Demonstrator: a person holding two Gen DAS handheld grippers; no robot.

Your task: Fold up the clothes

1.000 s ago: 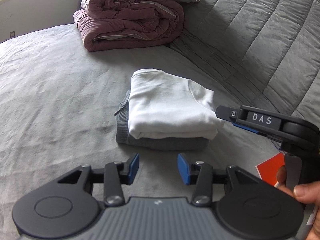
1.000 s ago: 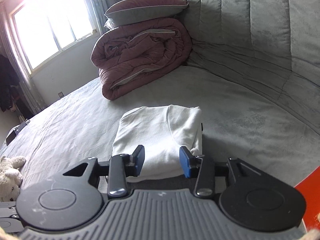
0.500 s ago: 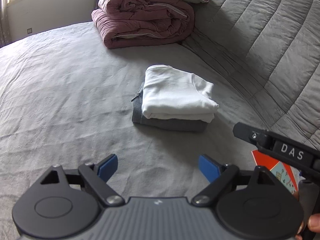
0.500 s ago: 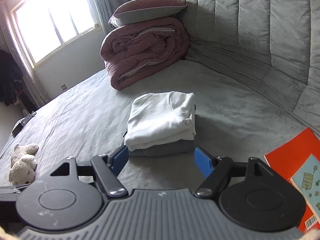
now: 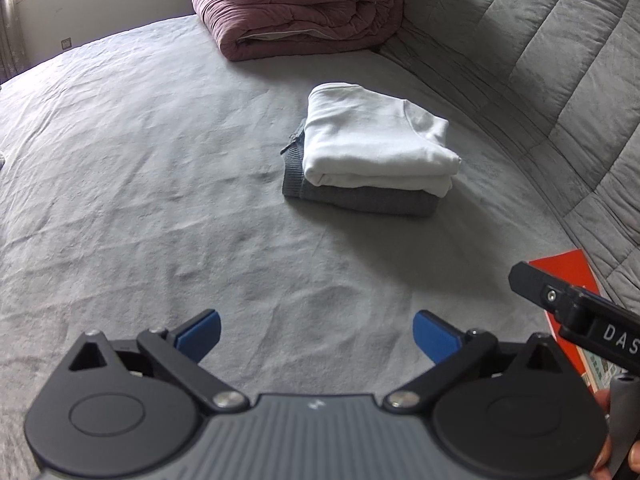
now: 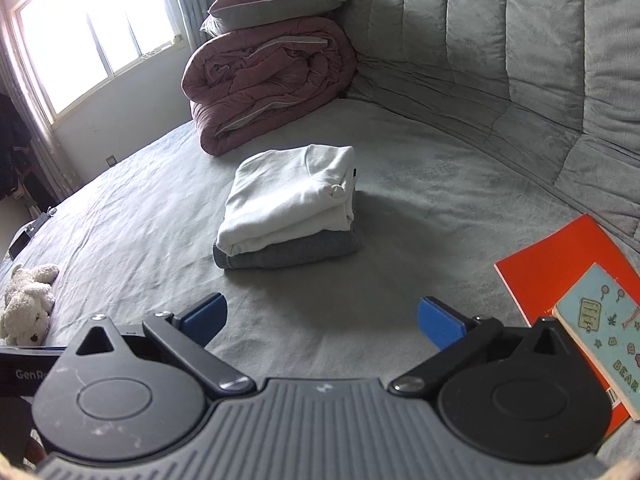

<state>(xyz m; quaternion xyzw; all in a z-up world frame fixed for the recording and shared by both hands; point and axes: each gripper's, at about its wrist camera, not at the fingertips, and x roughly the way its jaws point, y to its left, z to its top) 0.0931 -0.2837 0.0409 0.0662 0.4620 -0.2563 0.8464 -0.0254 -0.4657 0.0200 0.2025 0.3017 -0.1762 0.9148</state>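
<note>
A folded white garment (image 5: 372, 140) lies on top of a folded grey one (image 5: 360, 196) on the grey bed; the same stack shows as white garment (image 6: 292, 192) over grey garment (image 6: 296, 252) in the right wrist view. My left gripper (image 5: 316, 334) hangs well short of the stack, its jaws still opening wide with only bedsheet between them. My right gripper (image 6: 322, 322) is also back from the stack, jaws opening, nothing between them. The right gripper's black arm (image 5: 576, 316) pokes into the left wrist view at the right edge.
A rolled maroon duvet (image 6: 268, 80) with a pillow (image 6: 280, 0) on it sits at the padded headboard (image 6: 500, 40). An orange book (image 6: 560, 264) and a pale blue booklet (image 6: 604, 328) lie at the right. A white plush toy (image 6: 28, 304) lies at the left.
Both grippers opened from half shut to wide and drew back from the stack, which now looks smaller and farther. The stack stayed in place.
</note>
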